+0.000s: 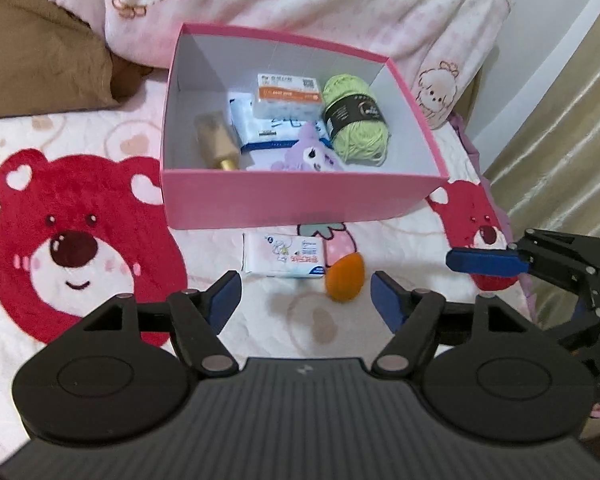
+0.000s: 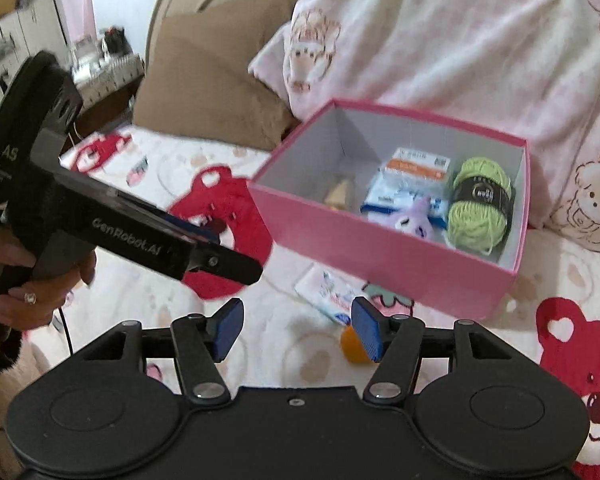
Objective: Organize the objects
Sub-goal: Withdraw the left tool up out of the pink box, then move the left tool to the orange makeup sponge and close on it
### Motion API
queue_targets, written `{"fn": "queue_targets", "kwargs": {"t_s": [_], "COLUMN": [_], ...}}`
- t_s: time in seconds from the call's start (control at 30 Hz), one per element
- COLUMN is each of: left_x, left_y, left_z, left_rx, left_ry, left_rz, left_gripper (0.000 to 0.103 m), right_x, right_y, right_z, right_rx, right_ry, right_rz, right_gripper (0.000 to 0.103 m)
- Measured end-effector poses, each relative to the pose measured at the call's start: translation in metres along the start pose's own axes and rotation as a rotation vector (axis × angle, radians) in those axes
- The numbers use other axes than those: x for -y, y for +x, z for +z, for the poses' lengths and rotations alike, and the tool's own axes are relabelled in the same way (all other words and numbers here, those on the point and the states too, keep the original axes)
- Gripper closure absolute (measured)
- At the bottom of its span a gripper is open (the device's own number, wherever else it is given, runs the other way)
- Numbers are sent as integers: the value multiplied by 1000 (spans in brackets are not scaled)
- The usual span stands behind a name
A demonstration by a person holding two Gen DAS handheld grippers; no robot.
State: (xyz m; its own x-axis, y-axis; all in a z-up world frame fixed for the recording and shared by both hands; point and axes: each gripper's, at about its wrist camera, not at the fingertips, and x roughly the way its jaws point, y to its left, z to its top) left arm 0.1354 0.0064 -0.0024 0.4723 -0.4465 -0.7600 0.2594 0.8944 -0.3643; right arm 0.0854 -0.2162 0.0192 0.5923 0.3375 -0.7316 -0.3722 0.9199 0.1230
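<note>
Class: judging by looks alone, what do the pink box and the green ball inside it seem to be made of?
Pink box: probably cardboard, matte pink outside and plain white inside, with thin, straight, crisp-cornered walls.
Green ball: yarn, soft and fibrous; wound strands show, under a dark paper-like band. Wool or acrylic cannot be told.

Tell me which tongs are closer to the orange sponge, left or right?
Right, though narrowly. The orange sponge lies just beyond the right tongs, beside their right finger. The left tongs are open just short of it.
</note>
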Motion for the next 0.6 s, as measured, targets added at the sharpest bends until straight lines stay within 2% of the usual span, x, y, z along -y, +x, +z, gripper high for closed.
{"fn": "queue_targets", "kwargs": {"t_s": [0.13, 0.23, 0.47, 0.6], "left_x": [-10, -16, -17, -11], "left_y": [22, 37, 78, 94], "left_z": [-13, -22, -37, -44], "left_rx": [20, 31, 20, 40], "left_ry": [20, 5, -1, -6], "left_rz": [-23, -79, -111, -177], "left_gripper": [34, 34, 35, 38], "right_x": [-12, -11, 10, 23], "right_y": [19, 39, 81, 93], "right_z": [-8, -17, -44, -55], "right_rx": [-10, -20, -58, -58], "right_ry": [-118, -167, -187, -173], "right_rz": [-77, -122, -209, -226], "right_gripper": [38, 38, 38, 38]}}
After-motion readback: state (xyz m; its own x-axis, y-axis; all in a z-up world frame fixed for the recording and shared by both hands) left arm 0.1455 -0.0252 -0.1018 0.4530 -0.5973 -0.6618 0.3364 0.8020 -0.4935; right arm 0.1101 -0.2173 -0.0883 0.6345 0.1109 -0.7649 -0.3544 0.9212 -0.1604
